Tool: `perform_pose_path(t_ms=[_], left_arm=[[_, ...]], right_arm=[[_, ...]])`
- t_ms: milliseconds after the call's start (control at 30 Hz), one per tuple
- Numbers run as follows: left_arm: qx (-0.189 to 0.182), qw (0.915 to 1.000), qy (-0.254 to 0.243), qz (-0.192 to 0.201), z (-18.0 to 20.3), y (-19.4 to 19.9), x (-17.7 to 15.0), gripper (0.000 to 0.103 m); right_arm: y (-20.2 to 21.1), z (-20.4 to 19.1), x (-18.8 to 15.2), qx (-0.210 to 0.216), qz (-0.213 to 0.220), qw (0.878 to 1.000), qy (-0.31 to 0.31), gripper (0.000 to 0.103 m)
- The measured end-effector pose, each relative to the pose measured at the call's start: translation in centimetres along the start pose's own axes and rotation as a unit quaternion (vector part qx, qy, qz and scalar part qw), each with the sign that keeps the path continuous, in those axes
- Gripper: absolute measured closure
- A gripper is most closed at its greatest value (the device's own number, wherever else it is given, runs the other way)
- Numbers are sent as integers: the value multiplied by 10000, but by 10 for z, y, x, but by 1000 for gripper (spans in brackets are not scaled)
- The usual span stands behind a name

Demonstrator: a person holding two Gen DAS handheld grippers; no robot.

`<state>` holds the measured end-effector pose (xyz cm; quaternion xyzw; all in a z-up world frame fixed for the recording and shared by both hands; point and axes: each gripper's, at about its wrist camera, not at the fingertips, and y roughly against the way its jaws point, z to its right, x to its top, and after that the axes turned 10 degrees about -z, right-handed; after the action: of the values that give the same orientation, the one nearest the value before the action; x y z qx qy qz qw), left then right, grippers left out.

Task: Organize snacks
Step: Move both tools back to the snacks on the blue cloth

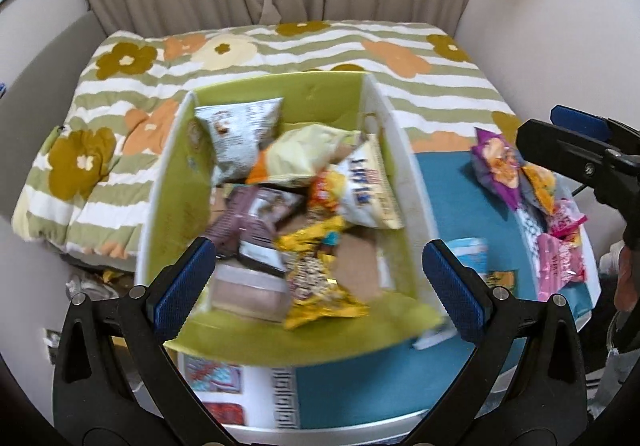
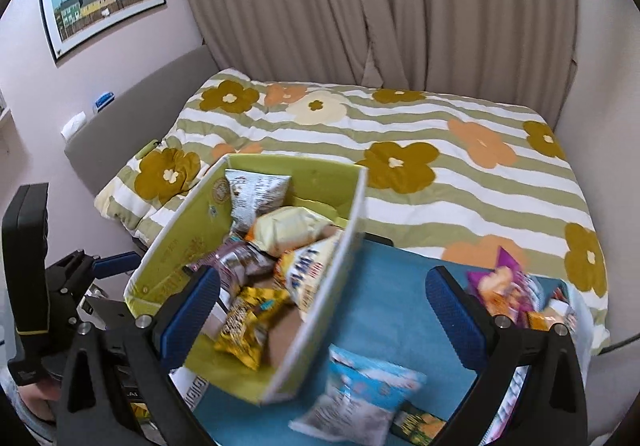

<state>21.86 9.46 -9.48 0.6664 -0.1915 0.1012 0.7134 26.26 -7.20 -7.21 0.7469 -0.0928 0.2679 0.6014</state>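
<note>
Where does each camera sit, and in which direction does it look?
Left wrist: sits on the left gripper, looks down into the green box of snack bags; its open blue fingers and the right gripper at the right edge show.
Right wrist: sits on the right gripper, looks over the blue table and a light blue bag; the left gripper shows at left.
Shared: box, flowered blanket, curtain.

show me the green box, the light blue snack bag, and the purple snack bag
green box (image 1: 176, 181), left wrist view, inner left wall
light blue snack bag (image 2: 372, 382), right wrist view, bag's middle
purple snack bag (image 1: 496, 165), left wrist view, front face
</note>
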Motion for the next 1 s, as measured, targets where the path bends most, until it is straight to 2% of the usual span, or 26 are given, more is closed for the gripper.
perform_pose_path(t_ms=[300, 500, 600, 767, 1000], left_arm=[[-28, 9999, -13, 149, 81, 10, -29, 1], [26, 9997, 136, 213, 129, 2, -54, 1], [95, 9995, 197, 219, 147, -7, -63, 1], [458, 9976, 296, 423, 174, -33, -80, 1], [916, 9953, 177, 248, 197, -87, -85, 1]], right_arm=[[53, 62, -52, -350, 176, 9991, -185, 1], [68, 107, -87, -392, 106, 9985, -378, 1], [70, 127, -104, -420, 69, 9980, -473, 1], [64, 156, -137, -555, -22, 9962, -674, 1], [33, 183, -184, -959, -254, 9908, -917, 1]])
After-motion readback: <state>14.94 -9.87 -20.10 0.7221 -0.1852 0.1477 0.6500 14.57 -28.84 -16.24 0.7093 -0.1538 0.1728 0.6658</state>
